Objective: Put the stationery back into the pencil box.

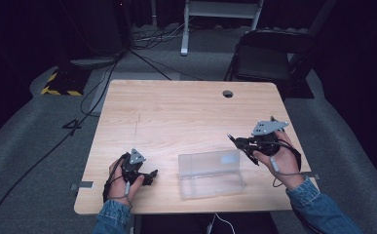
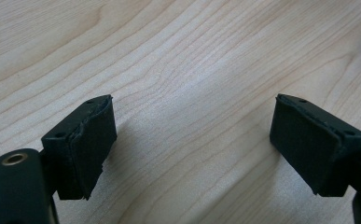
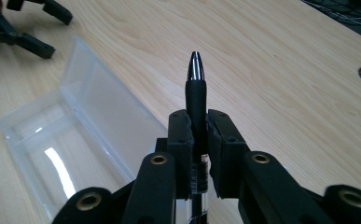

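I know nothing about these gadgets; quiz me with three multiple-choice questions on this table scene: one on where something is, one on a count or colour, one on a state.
1. Where does the clear plastic box with its open lid lie on the light wooden table?
A. at the far edge
B. near the person's edge, between the two grippers
C. on the folding chair

2. How many round holes show in the tabletop?
A. none
B. one
C. three

3. What is the right gripper doing?
A. clamping a black pen with a silver tip
B. standing open with nothing held
C. clamping the box lid

Answers:
1 B: the high view shows it between the left gripper and the right one.
2 B: a single hole sits near the far edge.
3 A: the pen stands upright between its closed jaws.
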